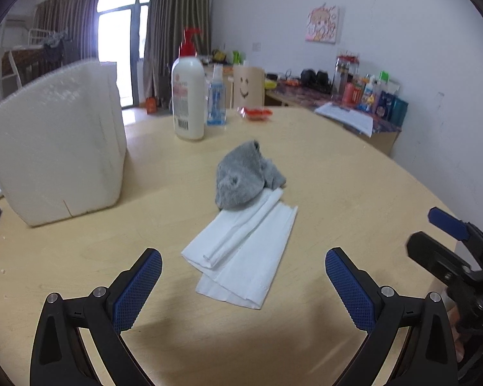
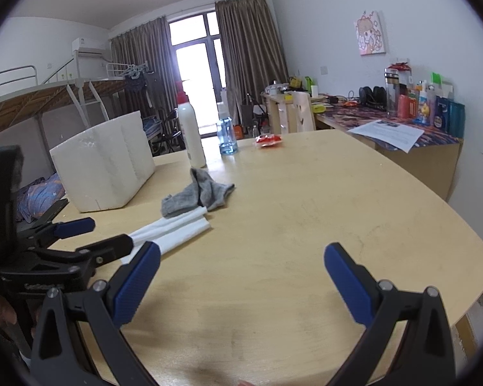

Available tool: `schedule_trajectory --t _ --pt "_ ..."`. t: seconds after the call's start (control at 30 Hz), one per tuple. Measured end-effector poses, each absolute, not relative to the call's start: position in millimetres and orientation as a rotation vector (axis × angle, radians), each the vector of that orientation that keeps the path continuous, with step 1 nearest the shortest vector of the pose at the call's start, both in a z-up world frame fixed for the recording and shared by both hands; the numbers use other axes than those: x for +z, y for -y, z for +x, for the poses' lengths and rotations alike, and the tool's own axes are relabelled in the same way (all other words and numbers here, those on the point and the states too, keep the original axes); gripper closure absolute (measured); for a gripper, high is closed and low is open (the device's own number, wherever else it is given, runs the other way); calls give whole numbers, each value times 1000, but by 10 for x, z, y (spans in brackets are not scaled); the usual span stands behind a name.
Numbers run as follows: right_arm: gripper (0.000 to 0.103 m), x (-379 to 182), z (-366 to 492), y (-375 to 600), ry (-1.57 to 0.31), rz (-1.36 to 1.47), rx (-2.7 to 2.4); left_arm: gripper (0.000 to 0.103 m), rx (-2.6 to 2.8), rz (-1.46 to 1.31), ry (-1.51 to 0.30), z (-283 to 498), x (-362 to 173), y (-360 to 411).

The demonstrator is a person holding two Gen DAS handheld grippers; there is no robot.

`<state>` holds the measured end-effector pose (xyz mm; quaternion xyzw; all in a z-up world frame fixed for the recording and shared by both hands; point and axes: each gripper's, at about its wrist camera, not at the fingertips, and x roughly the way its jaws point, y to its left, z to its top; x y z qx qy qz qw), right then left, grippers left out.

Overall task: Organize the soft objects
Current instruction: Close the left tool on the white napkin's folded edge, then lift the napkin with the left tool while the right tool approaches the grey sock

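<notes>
In the left wrist view, the left gripper (image 1: 243,284) fills the bottom of the frame with its blue-padded fingers (image 1: 138,289) spread wide and nothing between them, poised above the pale wooden tabletop (image 1: 354,193). Just ahead of the gap, at centre frame, lies a folded white paper towel (image 1: 244,257), and a crumpled grey fabric sock (image 1: 246,175) rests on its far end, touching it. A white foam box (image 1: 58,148) stands at the left of the frame, well apart from the sock. Behind the sock, upper centre, stand a white lotion bottle with a red pump (image 1: 187,96) and, just beside it, a small clear bottle with blue liquid (image 1: 216,103); a red wrapper (image 1: 256,113) lies near them.

In the right wrist view, the right gripper (image 2: 241,281) is likewise held wide and empty over bare table at the bottom of the frame. The towel and sock sit left of centre there, with the left gripper at the left edge nearest the towel
</notes>
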<state>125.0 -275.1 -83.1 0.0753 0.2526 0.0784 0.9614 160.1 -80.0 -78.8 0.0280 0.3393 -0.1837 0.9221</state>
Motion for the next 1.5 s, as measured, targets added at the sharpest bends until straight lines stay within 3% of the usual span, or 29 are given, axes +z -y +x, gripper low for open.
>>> schedule_trajectory --t 0.47,0.63,0.77,0.97,1.03,1.1,1.2,1.5 --pt "0 -905 1319 2799 -542 165 175 26 -419 54 -871 1855 -1005 880" --pt "0 -912 1315 2800 -546 164 178 29 -416 57 -878 1866 -1007 901" --pt "0 -910 1301 2777 -544 150 184 41 -402 65 -878 1876 -1002 912" --pt "0 -885 1290 2754 -538 145 184 67 -391 82 -873 1874 -1002 926" --pt "0 -877 1282 2729 -536 140 183 71 -394 96 -871 1866 -1006 946" --pt "0 -870 1278 2719 -534 136 184 85 -390 107 -870 1866 -1009 957" --pt "0 -857 1282 2715 -533 134 181 94 -400 108 -870 1867 -1015 963" --pt "0 -781 1276 2667 -521 121 177 96 -420 90 -812 1767 -899 863"
